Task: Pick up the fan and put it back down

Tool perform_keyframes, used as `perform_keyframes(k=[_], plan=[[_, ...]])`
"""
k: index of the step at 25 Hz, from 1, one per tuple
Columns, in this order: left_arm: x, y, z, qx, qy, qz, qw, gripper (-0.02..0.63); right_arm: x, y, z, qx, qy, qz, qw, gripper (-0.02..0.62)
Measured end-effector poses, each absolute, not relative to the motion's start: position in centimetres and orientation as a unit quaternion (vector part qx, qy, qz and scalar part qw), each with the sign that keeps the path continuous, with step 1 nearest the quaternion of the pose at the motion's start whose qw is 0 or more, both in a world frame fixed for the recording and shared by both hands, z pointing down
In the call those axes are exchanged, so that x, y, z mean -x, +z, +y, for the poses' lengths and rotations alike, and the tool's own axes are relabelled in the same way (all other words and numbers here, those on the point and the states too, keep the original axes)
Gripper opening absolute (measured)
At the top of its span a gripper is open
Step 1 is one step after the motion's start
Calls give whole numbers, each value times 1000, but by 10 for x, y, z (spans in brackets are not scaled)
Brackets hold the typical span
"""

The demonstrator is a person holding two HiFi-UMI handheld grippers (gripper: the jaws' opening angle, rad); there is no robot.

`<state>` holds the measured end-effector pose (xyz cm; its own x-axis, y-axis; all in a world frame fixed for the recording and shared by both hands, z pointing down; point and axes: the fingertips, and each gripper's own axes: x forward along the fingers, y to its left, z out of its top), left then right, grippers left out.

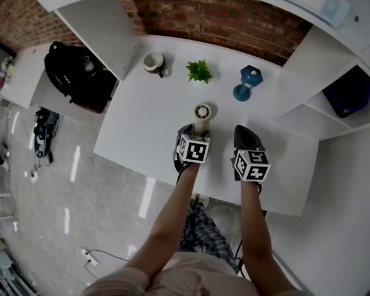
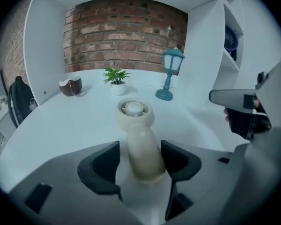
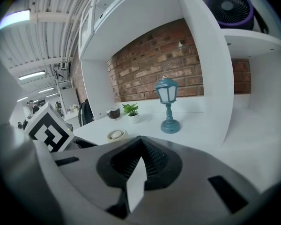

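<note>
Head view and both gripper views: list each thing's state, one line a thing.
Cream handheld fan: lying flat on the white table, not lifted.
Left gripper: open, jaws either side of the fan's handle, not yet clamped.
Right gripper: shut, nothing between its jaws.
Teal lantern-shaped lamp: standing upright.
Small potted green plant: upright.
Brown-and-white cup: upright.

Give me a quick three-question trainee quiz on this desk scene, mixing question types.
1. What lies between the jaws of the left gripper? A) lantern B) fan C) plant
2. True or false: the right gripper holds the brown bowl.
3. What stands between the brown bowl and the blue lantern?
Key: 1 B, the fan. 2 False: its jaws are together, empty. 3 The potted plant.
</note>
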<state>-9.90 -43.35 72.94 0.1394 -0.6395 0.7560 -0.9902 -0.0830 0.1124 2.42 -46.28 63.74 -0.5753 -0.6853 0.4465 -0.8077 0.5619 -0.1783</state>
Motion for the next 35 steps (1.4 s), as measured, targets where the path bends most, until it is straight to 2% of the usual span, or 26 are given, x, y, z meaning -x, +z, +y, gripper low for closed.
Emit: perform_keyframes(k=[4,5,14,21,26,35], plan=[[106,729,-435,-671,296,-601,317,241,-28,640,-463,-433,192,-865,164,15],[107,729,-434,-671,299,-600,316,210,-28,641,-462,-434,194,-865,164,15],[108,724,-434,-677,288,-601,314,206,-35,642,-461,-441,200,-860,160,15],[115,691,-431,-694,253,-613,282,206,-46,621,-457,-455,189,-858,145,15],[126,624,-425,-716,185,-636,217,206,-59,578,-445,-471,159,-861,109,15],[142,477,-386,-739,59,-667,72,206,-94,459,-401,-503,61,-862,-13,15]])
